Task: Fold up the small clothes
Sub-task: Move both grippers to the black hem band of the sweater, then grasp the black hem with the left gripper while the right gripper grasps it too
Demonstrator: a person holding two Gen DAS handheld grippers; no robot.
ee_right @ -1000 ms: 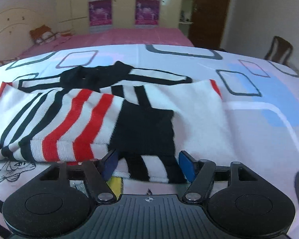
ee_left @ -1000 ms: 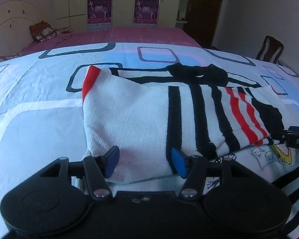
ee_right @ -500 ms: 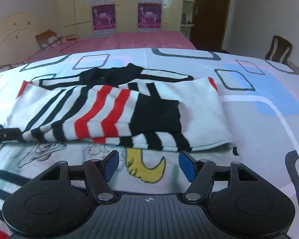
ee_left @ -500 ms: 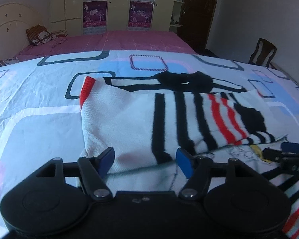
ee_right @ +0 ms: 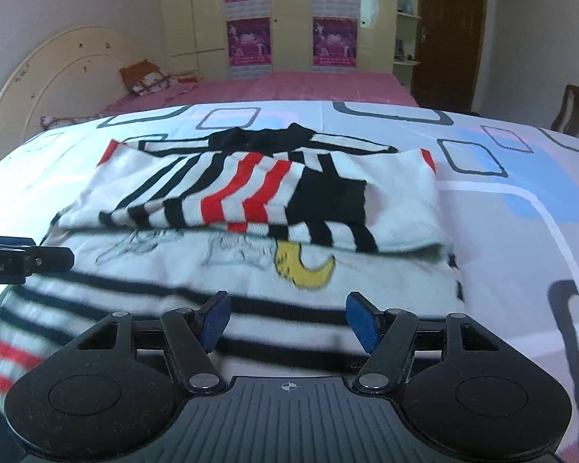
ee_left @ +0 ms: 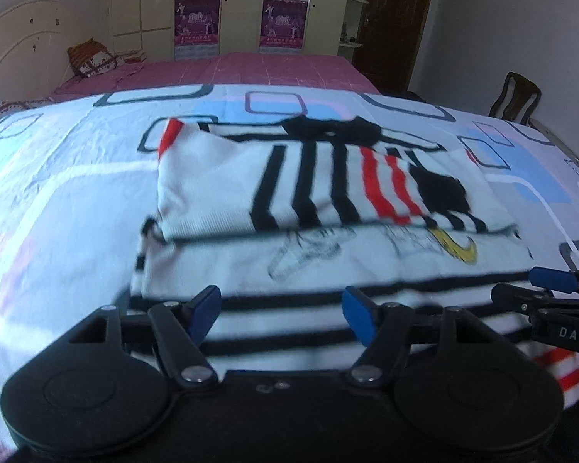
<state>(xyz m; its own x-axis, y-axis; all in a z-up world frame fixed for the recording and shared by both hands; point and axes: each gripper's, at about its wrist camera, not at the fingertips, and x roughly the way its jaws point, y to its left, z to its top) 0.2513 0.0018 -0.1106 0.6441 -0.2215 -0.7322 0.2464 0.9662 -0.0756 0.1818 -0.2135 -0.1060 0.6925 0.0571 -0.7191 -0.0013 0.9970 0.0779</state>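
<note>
Far left: cream arched headboard (ee_right: 54, 65) with an orange patterned pillow (ee_right: 144, 76) against it; pink bedspread (ee_right: 289, 87) behind; cream wardrobe (ee_right: 289, 11) with purple posters (ee_right: 248, 42) at the back wall; dark wooden door (ee_right: 449, 31) right of it; wooden chair (ee_left: 515, 98) at far right; nothing lies between either tool and the garment.

Task item: striped knit sweater (ee_left: 328, 208) lies flat on the patterned bedsheet (ee_left: 58, 200), mid-bed; both sleeves (ee_right: 251, 193) folded in across the chest, black-and-red striped cuffs overlapping at centre; black collar (ee_right: 266, 137) at the far end; yellow moon print (ee_right: 307, 266) and line drawing show below the folded sleeves; striped hem nearest the cameras, blurred.

Left gripper (ee_left: 281, 312): angled down over the hem's left part, above the cloth; blue pads (ee_left: 204, 310) spread apart, nothing pinched between them, released. Its side also shows at the left edge of the right wrist view.

Right gripper (ee_right: 287, 318): angled down over the hem's right part; blue pads (ee_right: 361, 318) parted, no fabric clamped, released; its fingertips also poke into the left wrist view at right edge, just above the sweater.
</note>
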